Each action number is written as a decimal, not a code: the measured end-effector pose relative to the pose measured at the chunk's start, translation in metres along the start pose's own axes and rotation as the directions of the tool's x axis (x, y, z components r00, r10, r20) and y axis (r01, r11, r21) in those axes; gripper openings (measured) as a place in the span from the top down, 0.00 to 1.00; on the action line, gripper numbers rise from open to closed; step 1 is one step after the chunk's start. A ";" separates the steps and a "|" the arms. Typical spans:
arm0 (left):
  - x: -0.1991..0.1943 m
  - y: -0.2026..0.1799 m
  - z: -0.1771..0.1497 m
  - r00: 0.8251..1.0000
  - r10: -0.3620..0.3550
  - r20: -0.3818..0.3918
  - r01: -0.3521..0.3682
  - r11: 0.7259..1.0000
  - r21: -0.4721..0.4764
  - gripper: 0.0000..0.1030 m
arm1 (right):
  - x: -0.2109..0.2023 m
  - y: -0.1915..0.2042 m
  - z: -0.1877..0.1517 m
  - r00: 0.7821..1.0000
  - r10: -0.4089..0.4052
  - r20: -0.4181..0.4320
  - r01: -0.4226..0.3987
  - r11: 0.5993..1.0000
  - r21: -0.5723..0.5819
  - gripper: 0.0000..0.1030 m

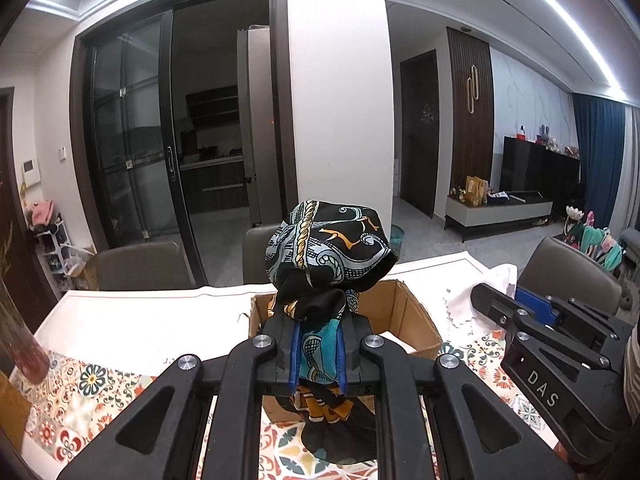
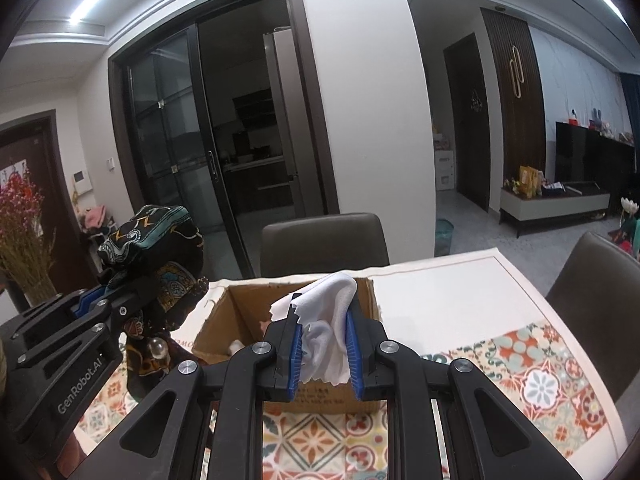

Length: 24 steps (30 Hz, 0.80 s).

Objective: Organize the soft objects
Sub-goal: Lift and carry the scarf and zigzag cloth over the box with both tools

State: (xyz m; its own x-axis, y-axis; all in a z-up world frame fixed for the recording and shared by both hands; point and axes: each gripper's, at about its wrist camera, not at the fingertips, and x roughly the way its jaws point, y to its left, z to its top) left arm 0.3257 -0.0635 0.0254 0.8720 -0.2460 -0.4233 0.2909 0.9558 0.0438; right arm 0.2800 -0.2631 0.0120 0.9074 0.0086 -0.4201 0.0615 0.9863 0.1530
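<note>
My left gripper [image 1: 318, 354] is shut on a bunched black, teal and gold patterned scarf [image 1: 332, 248], held above the open cardboard box [image 1: 408, 316]. The scarf also shows at the left of the right wrist view [image 2: 156, 236], with its tail hanging down. My right gripper [image 2: 322, 354] is shut on a crumpled white cloth [image 2: 328, 320], held over the near edge of the same box [image 2: 244, 312]. The right gripper also shows at the right of the left wrist view [image 1: 494, 304], with the white cloth [image 1: 496, 280] beyond it.
The box stands on a table with a patterned tablecloth [image 2: 532, 376]. Brown chairs [image 2: 324, 240] stand at the far side and at the right [image 2: 600, 272]. A vase of dried flowers [image 2: 24, 236] stands at the left.
</note>
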 end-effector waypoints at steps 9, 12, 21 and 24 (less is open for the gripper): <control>0.030 0.011 0.024 1.000 -0.001 0.014 0.001 0.999 -0.040 0.86 | 0.027 0.006 0.026 0.999 0.035 0.023 -0.035 0.999 -0.008 0.80; 0.044 0.014 0.029 1.000 -0.003 0.011 0.004 0.999 -0.040 0.86 | 0.037 0.006 0.032 0.999 0.029 0.030 -0.029 1.000 -0.011 0.80; 0.088 0.015 0.033 1.000 0.009 -0.007 -0.010 0.998 -0.055 0.86 | 0.074 0.004 0.040 1.000 0.021 0.015 -0.020 0.999 -0.039 0.80; 0.102 0.014 0.035 1.000 0.015 -0.013 -0.016 0.999 -0.051 0.86 | 0.085 0.006 0.043 1.000 0.019 0.010 -0.018 0.999 -0.046 0.80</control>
State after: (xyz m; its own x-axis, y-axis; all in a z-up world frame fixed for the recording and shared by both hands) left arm 0.4320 -0.0807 0.0145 0.8713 -0.2291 -0.4339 0.2565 0.9665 0.0047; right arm 0.3751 -0.2639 0.0157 0.9123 0.0253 -0.4086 0.0258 0.9926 0.1189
